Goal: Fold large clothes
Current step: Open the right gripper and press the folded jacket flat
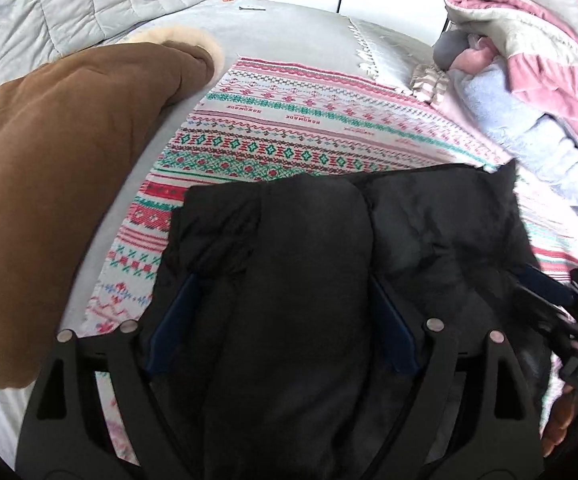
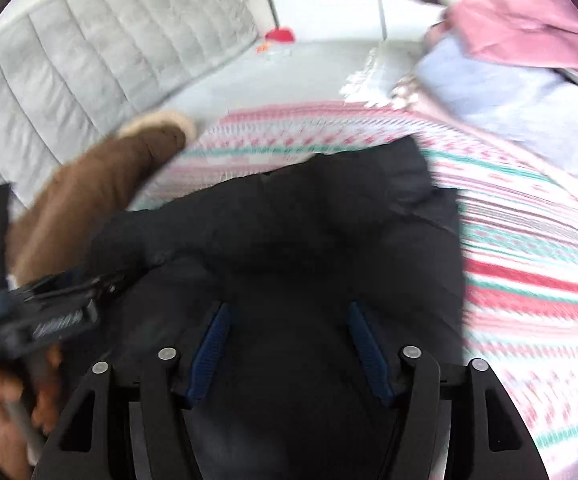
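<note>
A black padded jacket (image 1: 329, 248) lies folded on a patterned blanket (image 1: 289, 128) on the bed. My left gripper (image 1: 285, 284) is open, its blue-padded fingers (image 1: 177, 320) spread over the jacket's near part with black fabric bulging between them. My right gripper (image 2: 289, 312) is open too, its fingers (image 2: 213, 344) over the same jacket (image 2: 309, 220); this view is motion-blurred. Each gripper shows at the edge of the other's view: the right one (image 1: 561, 312), the left one (image 2: 49, 304).
A brown fur-trimmed coat (image 1: 57, 176) lies left of the jacket, also in the right view (image 2: 89, 192). A pile of pink, grey and lilac laundry (image 1: 529, 80) sits at the right. A grey quilted headboard (image 1: 69, 4) stands behind.
</note>
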Available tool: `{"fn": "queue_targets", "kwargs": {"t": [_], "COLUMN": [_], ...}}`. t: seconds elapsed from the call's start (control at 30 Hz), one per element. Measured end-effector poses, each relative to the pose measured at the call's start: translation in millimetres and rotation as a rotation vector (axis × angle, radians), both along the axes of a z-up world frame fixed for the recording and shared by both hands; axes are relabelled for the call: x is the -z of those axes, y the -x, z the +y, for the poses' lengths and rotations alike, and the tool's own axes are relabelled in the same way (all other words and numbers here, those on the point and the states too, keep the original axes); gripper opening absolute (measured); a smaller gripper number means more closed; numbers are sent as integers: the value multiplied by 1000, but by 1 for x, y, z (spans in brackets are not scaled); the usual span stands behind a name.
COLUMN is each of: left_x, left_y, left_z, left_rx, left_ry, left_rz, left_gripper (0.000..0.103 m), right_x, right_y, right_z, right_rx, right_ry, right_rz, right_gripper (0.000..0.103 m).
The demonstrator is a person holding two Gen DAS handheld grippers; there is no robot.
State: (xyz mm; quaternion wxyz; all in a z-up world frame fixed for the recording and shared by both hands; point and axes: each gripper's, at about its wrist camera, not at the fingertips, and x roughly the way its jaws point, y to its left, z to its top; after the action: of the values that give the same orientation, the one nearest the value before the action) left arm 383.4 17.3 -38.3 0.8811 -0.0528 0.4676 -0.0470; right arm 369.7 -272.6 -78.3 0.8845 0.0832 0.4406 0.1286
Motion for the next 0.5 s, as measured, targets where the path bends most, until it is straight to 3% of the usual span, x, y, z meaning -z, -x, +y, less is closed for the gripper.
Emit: {"fn": "queue_targets", "kwargs": {"t": [0.1,0.27,0.37,0.5], "left_x": [-15,-20,-21,-24], "left_y": [15,47,58,78], "left_z": [9,26,32,39], "left_rx": [-7,-8,-25,7], "left_ry": [70,187,165,153], "left_rz": [-2,53,66,68], "left_gripper": [85,85,85,85], "right_x": [-13,5,21,15], "right_y": [42,84,92,96], "right_z": [-39,-91,-101,-103], "right_rx": [67,172,182,167], "right_ry": [-69,-256,-290,-314], "right_rz": [-1,74,140,151], "right_gripper": [75,77,77,77]}}
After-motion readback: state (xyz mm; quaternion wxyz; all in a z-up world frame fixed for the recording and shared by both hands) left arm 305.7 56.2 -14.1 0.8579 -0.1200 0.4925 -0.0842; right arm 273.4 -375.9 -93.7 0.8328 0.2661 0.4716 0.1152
